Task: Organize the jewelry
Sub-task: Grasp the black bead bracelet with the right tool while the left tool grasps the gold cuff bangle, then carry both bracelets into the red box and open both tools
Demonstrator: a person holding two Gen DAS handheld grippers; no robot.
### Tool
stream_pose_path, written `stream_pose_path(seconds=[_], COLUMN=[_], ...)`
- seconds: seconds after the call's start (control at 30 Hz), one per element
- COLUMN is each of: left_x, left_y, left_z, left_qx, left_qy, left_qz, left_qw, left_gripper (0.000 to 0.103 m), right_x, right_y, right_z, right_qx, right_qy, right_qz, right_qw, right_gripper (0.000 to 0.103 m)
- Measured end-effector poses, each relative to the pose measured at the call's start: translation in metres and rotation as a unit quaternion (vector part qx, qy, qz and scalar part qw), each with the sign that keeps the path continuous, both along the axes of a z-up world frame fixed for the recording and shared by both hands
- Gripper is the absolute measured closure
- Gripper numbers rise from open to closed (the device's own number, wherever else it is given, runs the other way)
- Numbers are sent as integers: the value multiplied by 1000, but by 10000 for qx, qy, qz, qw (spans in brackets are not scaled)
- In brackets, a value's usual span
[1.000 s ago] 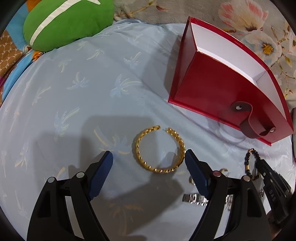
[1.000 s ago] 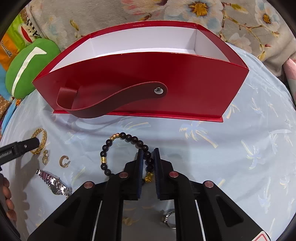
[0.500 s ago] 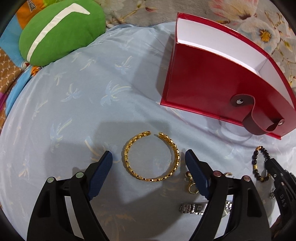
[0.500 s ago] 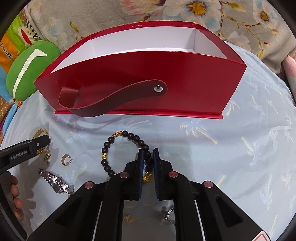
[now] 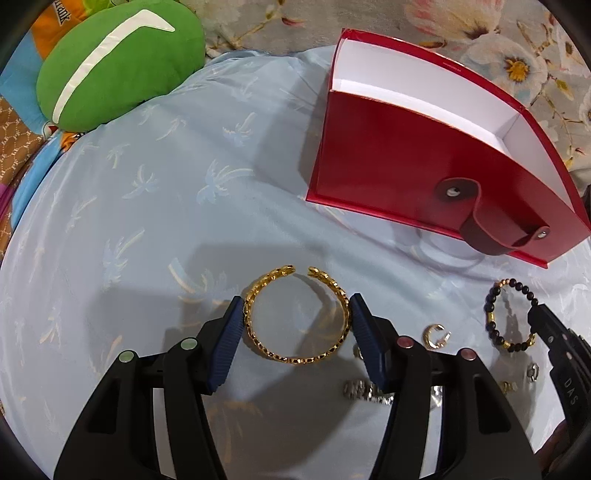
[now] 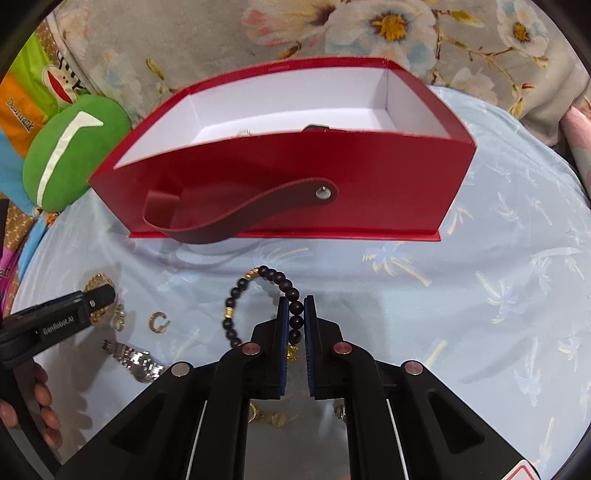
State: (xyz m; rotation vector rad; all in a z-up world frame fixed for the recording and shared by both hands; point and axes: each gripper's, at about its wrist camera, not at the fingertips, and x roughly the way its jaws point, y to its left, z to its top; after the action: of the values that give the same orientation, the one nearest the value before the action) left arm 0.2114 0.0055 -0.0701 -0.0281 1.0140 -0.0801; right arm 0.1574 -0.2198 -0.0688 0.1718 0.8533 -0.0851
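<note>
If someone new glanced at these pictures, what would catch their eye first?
Probably the big open red box at the back of the blue cloth. Next, the gold bangle lying framed between the left gripper's open jaws, and the dark bead bracelet pinched in the right gripper.

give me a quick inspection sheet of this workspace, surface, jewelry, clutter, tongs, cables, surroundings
Surface: light blue palm-print cloth, wrinkled.
Job's things: open red box with strap handle; gold bangle flat on the cloth; black bead bracelet; silver watch; small gold ear cuff; a few more small pieces, too small to tell.
Clutter: nothing seen.
Tongs: left tongs open, pads either side of the gold bangle, contact unclear; right tongs shut on the black bead bracelet.
Cables: nothing seen.
Surroundings: green cushion; floral fabric behind the box.
</note>
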Motion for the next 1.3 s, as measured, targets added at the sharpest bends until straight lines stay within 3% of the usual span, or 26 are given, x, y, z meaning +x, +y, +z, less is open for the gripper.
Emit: stream_pose_path(seconds=[0.47,0.8,1.3], left_x=[-55,-85,-94], left_y=[1,3,-1], left_z=[53,73,105], left_qx=[-77,-119,-178], left_qy=[-322,-451,-776], left_qz=[-221,-356,-509], left_qw=[9992,9983,9955], left_gripper=[47,47,47], right_x=[-60,-100,-114], right_y=[5,11,10], right_z=[58,84,114], right_qx=[96,45,-34], right_qy=[-549,-758,-1113], right_qz=[108,225,220], right_qw=[9984,9969,9935], right_gripper=[96,96,96])
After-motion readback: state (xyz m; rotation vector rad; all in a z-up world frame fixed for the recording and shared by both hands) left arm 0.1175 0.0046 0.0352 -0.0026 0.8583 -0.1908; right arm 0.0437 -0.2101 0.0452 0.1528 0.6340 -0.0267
